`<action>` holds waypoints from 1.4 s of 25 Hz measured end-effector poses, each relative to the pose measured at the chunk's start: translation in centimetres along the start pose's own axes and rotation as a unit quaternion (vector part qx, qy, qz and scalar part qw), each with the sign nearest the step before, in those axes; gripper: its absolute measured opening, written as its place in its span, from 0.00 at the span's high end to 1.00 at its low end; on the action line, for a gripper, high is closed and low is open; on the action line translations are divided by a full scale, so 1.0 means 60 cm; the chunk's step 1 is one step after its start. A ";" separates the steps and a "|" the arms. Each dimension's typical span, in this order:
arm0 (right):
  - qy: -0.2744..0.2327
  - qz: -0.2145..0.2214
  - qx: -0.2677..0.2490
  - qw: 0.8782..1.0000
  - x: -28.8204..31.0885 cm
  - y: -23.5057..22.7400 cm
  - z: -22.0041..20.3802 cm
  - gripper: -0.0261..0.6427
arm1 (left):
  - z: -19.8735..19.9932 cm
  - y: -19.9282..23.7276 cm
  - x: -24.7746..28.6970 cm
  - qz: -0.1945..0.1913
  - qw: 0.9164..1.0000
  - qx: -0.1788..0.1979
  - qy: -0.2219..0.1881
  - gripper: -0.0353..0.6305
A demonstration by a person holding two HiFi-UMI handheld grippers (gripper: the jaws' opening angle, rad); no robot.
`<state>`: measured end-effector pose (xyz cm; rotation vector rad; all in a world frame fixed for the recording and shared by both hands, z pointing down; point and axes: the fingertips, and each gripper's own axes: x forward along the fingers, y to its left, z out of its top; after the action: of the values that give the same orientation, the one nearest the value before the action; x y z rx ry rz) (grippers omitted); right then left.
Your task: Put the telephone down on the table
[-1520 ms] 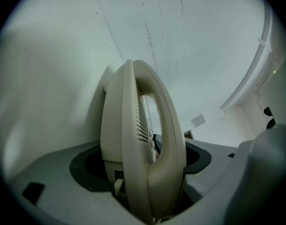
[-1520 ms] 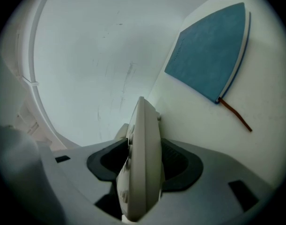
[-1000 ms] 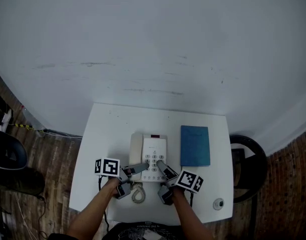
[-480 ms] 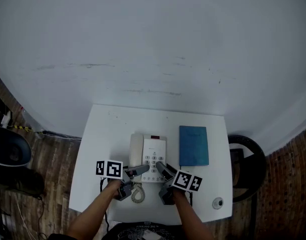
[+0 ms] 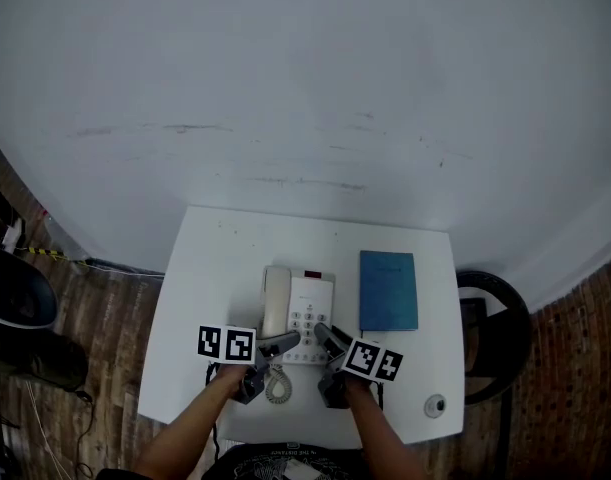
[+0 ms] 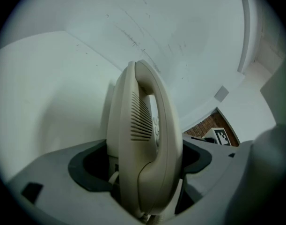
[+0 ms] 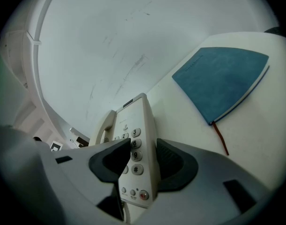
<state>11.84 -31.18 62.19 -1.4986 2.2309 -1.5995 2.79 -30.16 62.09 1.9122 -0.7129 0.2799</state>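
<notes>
Holding the telephone (image 5: 298, 316) at its near end: the left gripper (image 5: 281, 344) is clamped on the handset side, and the right gripper (image 5: 328, 339), jaws wide but just closing, has its pads against the keypad side. The telephone sits mid-worktop (image 5: 200, 268), left of a blue notebook (image 5: 389, 290), seemingly resting there already. Set-down looks nearly done; next, open both sets of jaws and back off without dragging it.

1. On the telephone (image 7: 142, 121), down the right side of its keypad, I read the keys 2, 3, 6, 9 and #.
2. The small print above those keys is too fine for me to read.
3. The cubes on my left gripper (image 5: 278, 345) and right gripper (image 5: 325, 337) show black-and-white square markers, no letters.
</notes>
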 end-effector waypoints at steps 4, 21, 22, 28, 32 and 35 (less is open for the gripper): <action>0.000 -0.004 -0.008 1.000 0.001 0.001 0.000 0.70 | 0.001 0.007 -0.004 0.022 1.000 0.012 -0.010 0.34; -0.014 -0.038 -0.080 0.996 -0.017 0.015 0.011 0.78 | 0.028 0.037 -0.052 0.126 0.988 0.072 -0.051 0.34; -0.019 -0.038 -0.086 0.995 -0.024 0.019 0.015 0.81 | 0.038 0.032 -0.061 0.126 0.987 0.078 -0.061 0.34; -0.062 -0.044 -0.150 0.986 -0.071 0.077 0.039 0.85 | 0.079 -0.013 -0.115 0.110 0.981 0.114 -0.108 0.34; -0.085 -0.058 -0.208 0.973 -0.108 0.123 0.039 0.89 | 0.087 -0.065 -0.145 0.090 0.975 0.159 -0.123 0.35; -0.102 -0.069 -0.239 0.963 -0.135 0.153 0.037 0.92 | 0.085 -0.106 -0.166 0.078 0.968 0.203 -0.128 0.35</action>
<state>11.11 -26.99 50.46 -1.8592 2.5521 -0.8997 -1.98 -29.31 50.20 2.3114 -1.0447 0.2960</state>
